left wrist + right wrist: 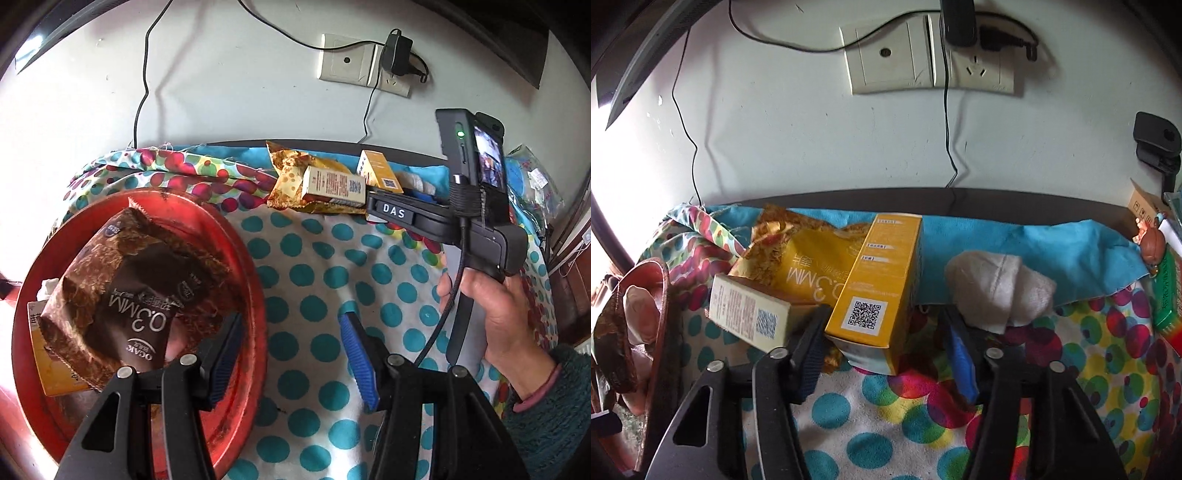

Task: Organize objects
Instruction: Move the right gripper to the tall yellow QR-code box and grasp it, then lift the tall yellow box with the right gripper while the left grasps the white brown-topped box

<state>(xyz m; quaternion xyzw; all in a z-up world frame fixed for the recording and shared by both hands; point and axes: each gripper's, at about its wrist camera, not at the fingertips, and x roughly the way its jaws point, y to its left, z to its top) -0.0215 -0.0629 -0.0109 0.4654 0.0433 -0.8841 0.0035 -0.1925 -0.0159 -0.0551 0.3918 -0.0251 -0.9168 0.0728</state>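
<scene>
Yellow carton (877,286) looks light, stiff; take it across the narrow sides. Right hand-held gripper (886,347) straddles it, pads not touching. Left hand-held gripper (291,354) open, empty.

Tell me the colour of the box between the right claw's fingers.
Yellow box, clearest in the right wrist view.

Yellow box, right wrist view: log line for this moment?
right claw: open, straddling yellow box, not gripped | left claw: open, empty | brown packet: in red tray
</scene>
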